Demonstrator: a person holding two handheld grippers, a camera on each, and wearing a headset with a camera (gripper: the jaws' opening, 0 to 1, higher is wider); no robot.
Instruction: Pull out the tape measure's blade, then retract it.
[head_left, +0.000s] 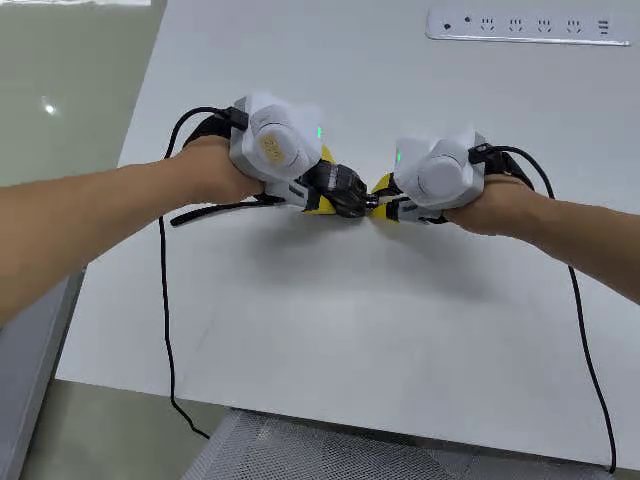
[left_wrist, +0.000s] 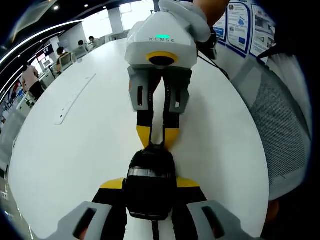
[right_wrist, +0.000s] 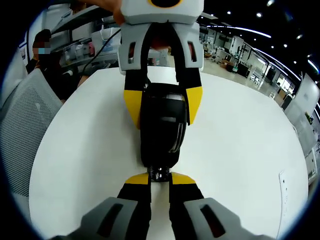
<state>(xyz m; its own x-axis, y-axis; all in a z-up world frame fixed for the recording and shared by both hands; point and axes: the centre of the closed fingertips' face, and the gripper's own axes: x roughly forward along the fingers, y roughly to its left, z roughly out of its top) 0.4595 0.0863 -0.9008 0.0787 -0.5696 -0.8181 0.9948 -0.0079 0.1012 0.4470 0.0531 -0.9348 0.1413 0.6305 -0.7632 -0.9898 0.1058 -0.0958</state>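
Note:
The black tape measure (head_left: 348, 188) sits just above the white table (head_left: 330, 320), clamped between the yellow-tipped jaws of my left gripper (head_left: 335, 196). In the left gripper view the case (left_wrist: 150, 175) fills the gap between my own fingers (left_wrist: 113, 184). My right gripper (head_left: 382, 206) faces it from the right, and its tips are shut on the blade's end hook (right_wrist: 159, 173), right at the mouth of the case (right_wrist: 162, 125). No length of blade shows between hook and case. The right gripper (left_wrist: 157, 137) also enters the left gripper view from above.
A white power strip (head_left: 530, 25) lies at the far right of the table. Black cables (head_left: 165, 300) trail from both grippers over the table's front edge. A grey mesh chair (head_left: 300, 455) stands below that edge. The table's left edge borders open floor (head_left: 60, 90).

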